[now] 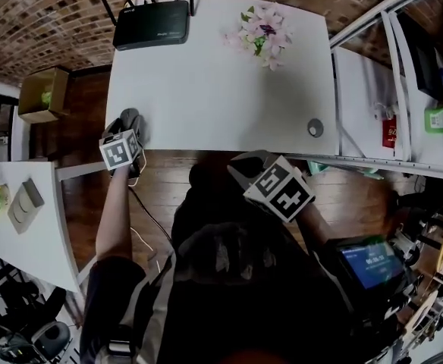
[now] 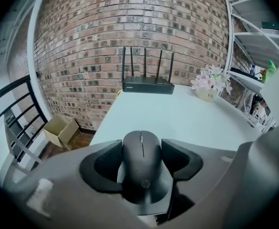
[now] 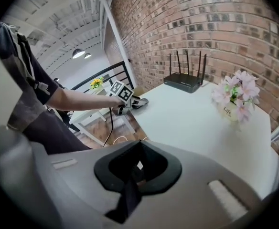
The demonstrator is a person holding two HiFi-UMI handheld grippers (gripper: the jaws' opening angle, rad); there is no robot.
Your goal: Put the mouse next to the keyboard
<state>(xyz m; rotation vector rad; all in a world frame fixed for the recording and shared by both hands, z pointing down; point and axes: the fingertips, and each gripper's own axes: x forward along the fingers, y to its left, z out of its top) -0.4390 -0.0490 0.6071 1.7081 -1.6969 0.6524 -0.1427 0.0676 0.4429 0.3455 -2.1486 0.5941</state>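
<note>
A black mouse (image 2: pixel 140 163) sits lengthwise between the jaws of my left gripper (image 2: pixel 142 144), which is shut on it. In the head view this gripper (image 1: pixel 129 127) holds the mouse (image 1: pixel 133 117) at the front left corner of the white table (image 1: pixel 206 89). The right gripper view shows the same gripper (image 3: pixel 123 97) with the mouse (image 3: pixel 140 102) just over that corner. My right gripper (image 1: pixel 246 167) hangs short of the table's front edge. Its jaws (image 3: pixel 140 144) are shut with nothing between them. No keyboard is in view.
A black router (image 1: pixel 152 23) with antennas stands at the table's back left. A pot of pink flowers (image 1: pixel 263 35) is at the back right. A round grey cable port (image 1: pixel 315 127) lies near the front right. A cardboard box (image 1: pixel 42 93) sits on the floor to the left.
</note>
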